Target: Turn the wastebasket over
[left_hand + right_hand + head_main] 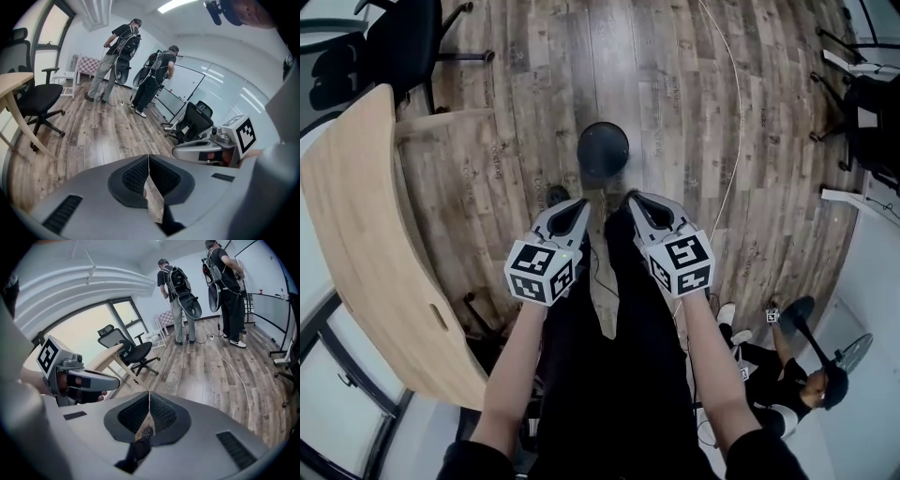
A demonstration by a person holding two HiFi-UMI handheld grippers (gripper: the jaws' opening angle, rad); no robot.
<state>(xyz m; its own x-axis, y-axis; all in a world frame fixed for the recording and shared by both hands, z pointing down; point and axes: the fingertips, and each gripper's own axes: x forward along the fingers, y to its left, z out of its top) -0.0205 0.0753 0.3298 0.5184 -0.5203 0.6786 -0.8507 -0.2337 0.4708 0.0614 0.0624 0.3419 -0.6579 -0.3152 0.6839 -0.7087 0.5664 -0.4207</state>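
The wastebasket (603, 150) is a dark round bin on the wood floor, straight ahead of me in the head view. I cannot tell whether it stands upright or upside down. My left gripper (583, 202) and right gripper (629, 196) are side by side a little short of it, both angled down toward the floor and apart from it. Each is shut with nothing between its pads. The left gripper view shows its jaws (149, 158) pressed together, and so does the right gripper view (149, 394). The bulk of the jaws hides the bin in both gripper views.
A curved wooden table (356, 216) stands at the left, with a black office chair (408, 37) behind it. A white cable (737, 112) runs across the floor. Another chair (872, 122) stands at the right. A person (787, 375) crouches at the lower right; two people (140, 61) stand farther off.
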